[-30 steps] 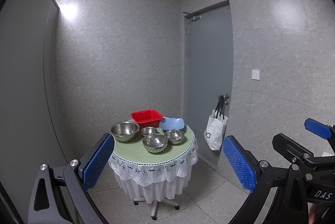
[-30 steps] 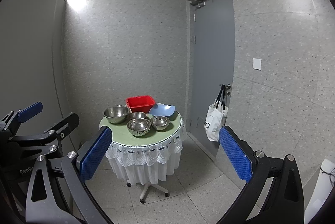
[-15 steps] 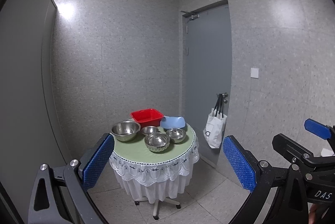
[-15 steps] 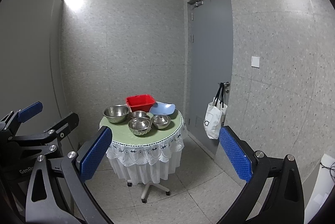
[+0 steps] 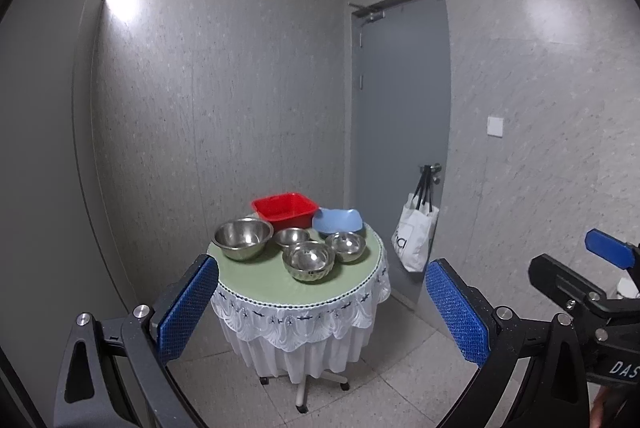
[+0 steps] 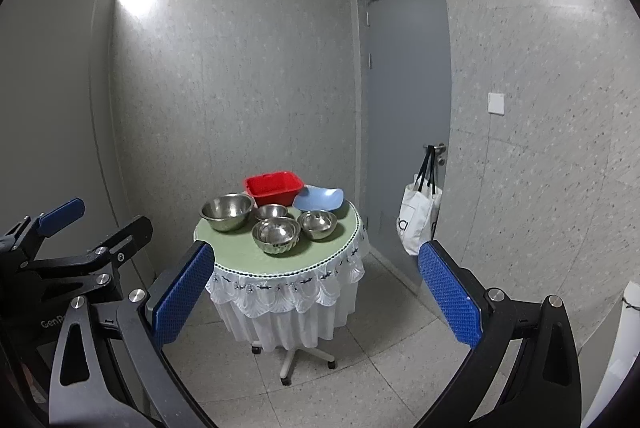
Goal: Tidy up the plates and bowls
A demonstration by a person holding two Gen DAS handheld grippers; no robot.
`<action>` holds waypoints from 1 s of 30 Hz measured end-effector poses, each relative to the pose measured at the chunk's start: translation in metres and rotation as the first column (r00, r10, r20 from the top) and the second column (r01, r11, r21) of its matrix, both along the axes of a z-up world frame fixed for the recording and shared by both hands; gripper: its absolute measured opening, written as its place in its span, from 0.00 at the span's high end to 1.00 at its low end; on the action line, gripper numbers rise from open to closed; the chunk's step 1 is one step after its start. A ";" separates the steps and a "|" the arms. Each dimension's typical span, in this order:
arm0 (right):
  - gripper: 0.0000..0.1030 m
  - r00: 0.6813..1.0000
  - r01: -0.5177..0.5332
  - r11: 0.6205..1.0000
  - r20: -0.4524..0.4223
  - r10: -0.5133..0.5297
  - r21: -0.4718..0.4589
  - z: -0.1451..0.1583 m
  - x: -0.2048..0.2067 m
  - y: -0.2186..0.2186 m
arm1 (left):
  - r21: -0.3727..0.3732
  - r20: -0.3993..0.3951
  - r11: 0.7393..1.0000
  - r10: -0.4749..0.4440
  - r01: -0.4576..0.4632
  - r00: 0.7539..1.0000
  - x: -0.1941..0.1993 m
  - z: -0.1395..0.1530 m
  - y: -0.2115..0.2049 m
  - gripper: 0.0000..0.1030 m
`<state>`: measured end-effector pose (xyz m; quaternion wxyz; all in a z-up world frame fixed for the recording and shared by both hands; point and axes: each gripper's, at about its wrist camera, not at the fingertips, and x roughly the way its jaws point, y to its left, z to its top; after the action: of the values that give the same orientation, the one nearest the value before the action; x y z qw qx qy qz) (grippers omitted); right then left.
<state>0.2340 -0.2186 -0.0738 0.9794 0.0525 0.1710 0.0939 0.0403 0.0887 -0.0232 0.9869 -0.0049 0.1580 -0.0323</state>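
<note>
A small round table (image 5: 256, 286) (image 6: 240, 260) with a green top and white lace skirt stands some way ahead. On it are several steel bowls: a large one (image 5: 242, 238) (image 6: 227, 210) at the left, and smaller ones (image 5: 308, 260) (image 6: 276, 235) in the middle and right (image 5: 345, 246) (image 6: 318, 224). A red tub (image 5: 285, 207) (image 6: 273, 186) and a blue plate (image 5: 338, 220) (image 6: 319, 198) sit at the back. My left gripper (image 5: 320, 308) and right gripper (image 6: 316, 292) are both open, empty and well short of the table.
A grey door (image 5: 400, 131) is at the right with a white tote bag (image 5: 414, 238) (image 6: 418, 224) hanging from its handle. Grey walls enclose the table closely. The table stands on a wheeled base (image 6: 290, 358) on a tiled floor.
Both views have drifted slightly; the table sits a little higher and nearer in the frames. The grippers stay open and empty.
</note>
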 end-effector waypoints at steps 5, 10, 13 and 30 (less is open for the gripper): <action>0.00 0.999 -0.003 1.000 -0.046 0.003 -0.006 -0.013 0.037 0.003 | -0.004 -0.069 1.000 0.019 -0.019 0.997 0.053 -0.008 0.004 0.00; 0.00 0.993 -0.046 0.999 -0.109 0.046 0.004 -0.036 0.100 0.013 | 0.000 -0.153 0.997 0.072 -0.073 0.986 0.125 -0.023 0.010 0.00; 0.00 0.986 -0.081 0.997 -0.148 0.080 0.005 -0.055 0.150 0.020 | 0.005 -0.193 0.993 0.118 -0.119 0.974 0.174 -0.032 0.014 0.00; 0.00 0.874 -0.352 0.936 -0.358 0.330 0.005 -0.127 0.478 0.095 | 0.051 -0.430 0.939 0.327 -0.339 0.842 0.516 -0.066 0.037 0.01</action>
<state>0.7118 -0.1235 -0.2012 0.9018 0.0080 0.3531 0.2488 0.5560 0.1258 -0.0888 0.9175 -0.0527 0.3688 0.1393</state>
